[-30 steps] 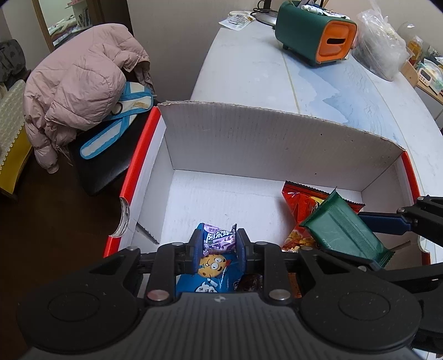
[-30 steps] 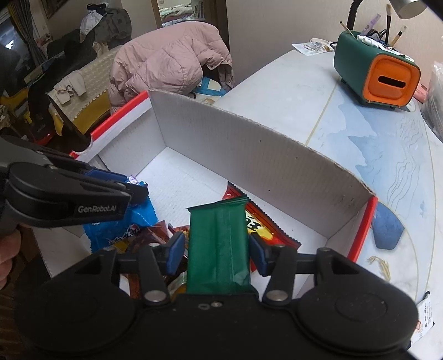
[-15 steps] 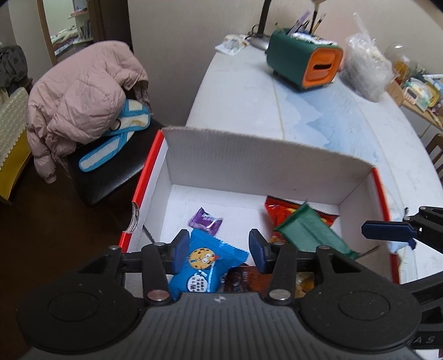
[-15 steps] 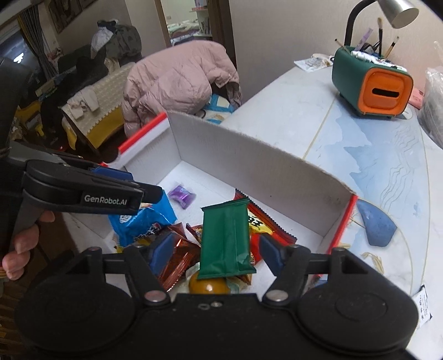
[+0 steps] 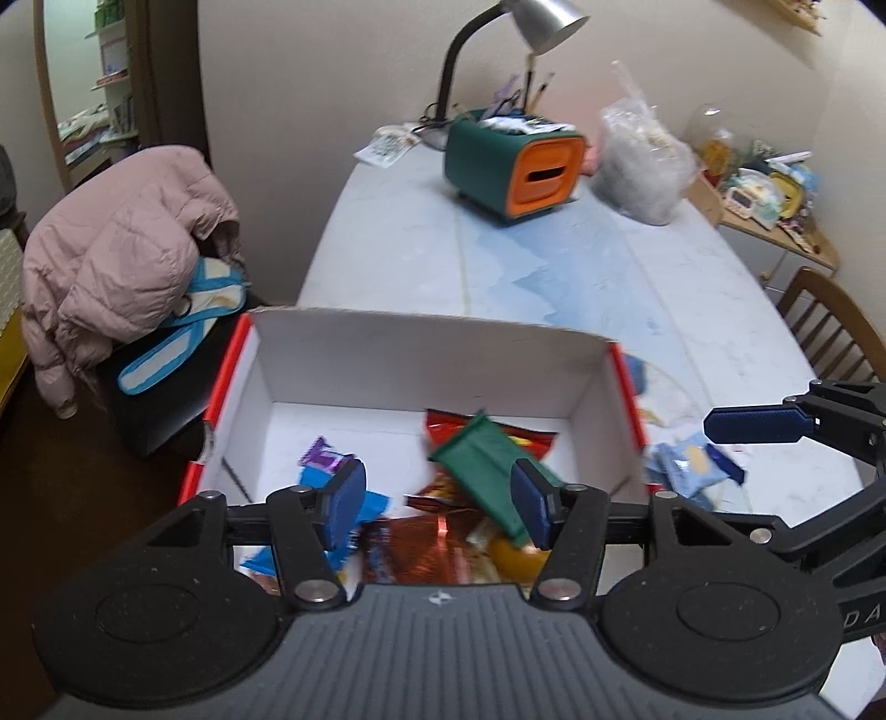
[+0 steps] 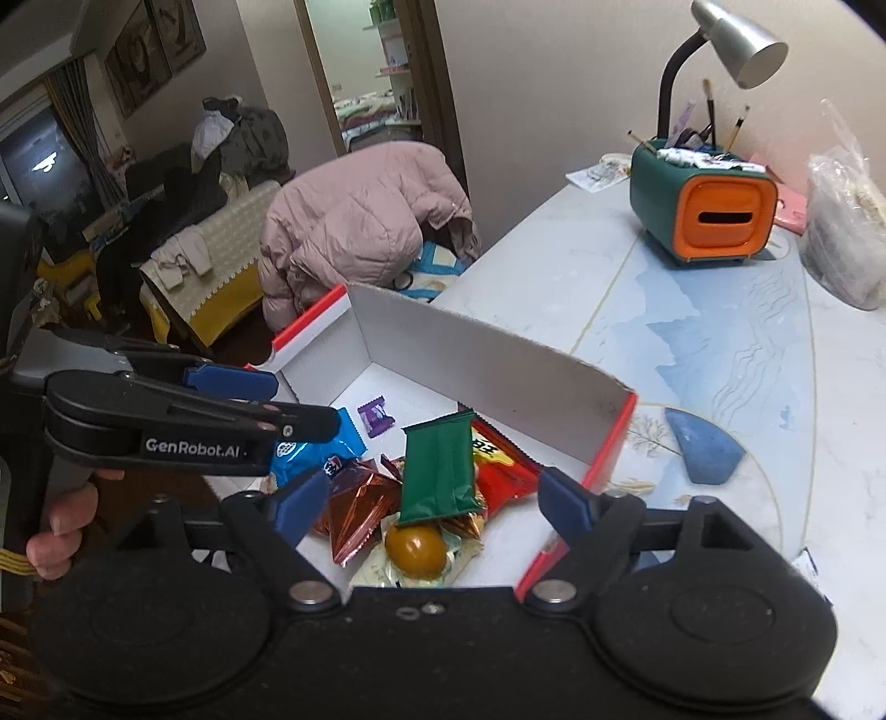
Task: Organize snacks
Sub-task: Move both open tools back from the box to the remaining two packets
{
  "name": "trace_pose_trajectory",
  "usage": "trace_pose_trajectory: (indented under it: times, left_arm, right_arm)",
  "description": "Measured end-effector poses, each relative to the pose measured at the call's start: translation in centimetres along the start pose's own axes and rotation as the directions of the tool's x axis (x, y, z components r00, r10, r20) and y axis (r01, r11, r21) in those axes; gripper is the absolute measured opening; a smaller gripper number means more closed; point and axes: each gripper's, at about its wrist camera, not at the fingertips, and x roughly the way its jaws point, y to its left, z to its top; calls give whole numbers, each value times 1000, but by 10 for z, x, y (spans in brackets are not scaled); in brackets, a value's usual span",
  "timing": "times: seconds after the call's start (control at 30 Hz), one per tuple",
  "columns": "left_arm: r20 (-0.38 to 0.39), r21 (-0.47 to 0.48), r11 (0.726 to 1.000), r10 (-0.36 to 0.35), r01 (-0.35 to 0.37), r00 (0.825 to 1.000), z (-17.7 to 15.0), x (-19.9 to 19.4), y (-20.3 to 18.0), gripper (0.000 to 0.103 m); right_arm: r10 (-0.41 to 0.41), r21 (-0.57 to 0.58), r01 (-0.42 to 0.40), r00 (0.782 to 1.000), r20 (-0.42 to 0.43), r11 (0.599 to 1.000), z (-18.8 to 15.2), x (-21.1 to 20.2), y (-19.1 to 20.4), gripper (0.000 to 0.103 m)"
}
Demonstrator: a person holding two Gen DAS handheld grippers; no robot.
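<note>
L gripper [image 5: 437, 501]: we've got the jaws apart w/ nothing between the pads; they've just been opening. Snacks lie in the box below, not pinched.
R gripper [image 6: 426, 498]: also spread wide, just been opening, pads clear of the green pack [image 6: 440, 468], which lies loose on the pile.
Box [image 5: 421, 354]: white card w/ red edging, sits at the near end of the table [image 5: 554, 266]; we hang over its near side.
Snacks in box: green pack tilted on top of a red bag [image 6: 501, 465]; copper foil packs [image 6: 354, 512] + a yellow-brown round sweet [image 6: 415, 548] nearest us; blue cookie pack [image 6: 310, 446] to the left, small purple candy [image 6: 376, 415] alone on the bare floor further in.
Done so far: we judge most visible snacks are boxed, both our tools empty.
Left to do: at least one pale blue pack [image 5: 689, 462] lies on the table just outside the box's right wall; prob next. Whether more are out of frame, can't tell.
Look of goods: crinkly film wrappers, shiny, light; piled loosely toward the near right, far left of the box floor bare. We'd guess they slide easily.
Far end: green/orange holder [image 5: 512, 163], lamp [image 5: 531, 22], clear bag [image 5: 645, 166]; not snacks to sort, as far as we see.
</note>
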Motion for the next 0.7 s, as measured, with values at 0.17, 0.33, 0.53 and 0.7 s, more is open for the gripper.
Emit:
trace_pose_trajectory:
  times: [0.17,0.33,0.53,0.7]
  left_arm:
    - [27,20,999,-34,33,999,-4,-13,-21,63]
    - [59,46,997,-65,63,996,-8,-21,-46,69]
    - [65,66,992,-114,110,991,-14,-19,-77,75]
    - [61,52,986,-161,158,985,-20,-9,-104,77]
  right_arm:
    - [-2,2,2,1000,26,1000,-9,-25,-11,85]
    - [-16,19,15,998,54,1000,-22,-49,-26,96]
    - [-50,32,47,996,75,998,-41,-73,-51,101]
    - [-37,56,32,996,85,998,-61,-90,-80,103]
